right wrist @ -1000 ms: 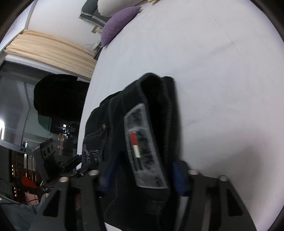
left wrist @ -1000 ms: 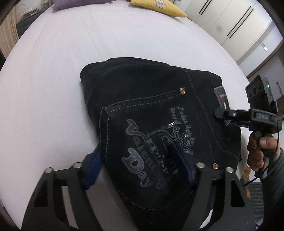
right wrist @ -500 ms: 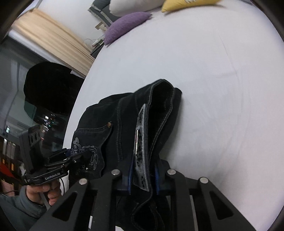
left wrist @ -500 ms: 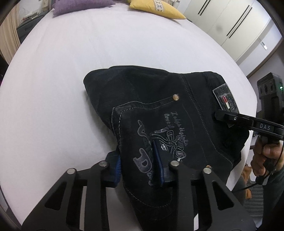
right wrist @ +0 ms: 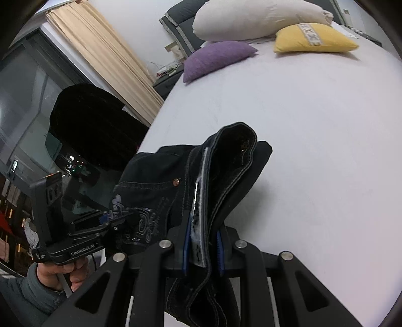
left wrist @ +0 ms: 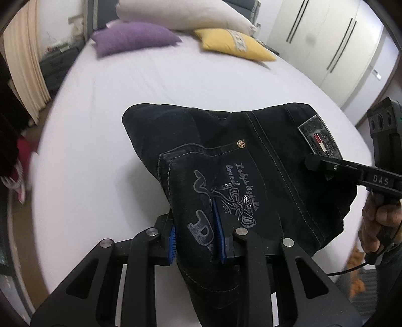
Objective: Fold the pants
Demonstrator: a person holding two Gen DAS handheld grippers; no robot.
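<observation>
Folded black jeans (left wrist: 226,151) with a printed back pocket and a grey waist label lie on the white bed (left wrist: 125,95), their near edge lifted. My left gripper (left wrist: 197,236) is shut on the pocket edge of the jeans. My right gripper (right wrist: 202,245) is shut on the waistband of the jeans (right wrist: 221,171) at the label. The right gripper also shows in the left wrist view (left wrist: 326,164), at the jeans' right side. The left gripper shows in the right wrist view (right wrist: 110,221), at the jeans' left side.
A purple cushion (left wrist: 133,37), a yellow cushion (left wrist: 233,45) and a white pillow (left wrist: 183,15) lie at the bed's head. Beige curtains (right wrist: 100,50) and a dark window are to the left. White wardrobe doors (left wrist: 326,37) stand at the right.
Both grippers closed on the jeans and lifted the near edge. The views tilted up, bringing the pillows and headboard into sight.
</observation>
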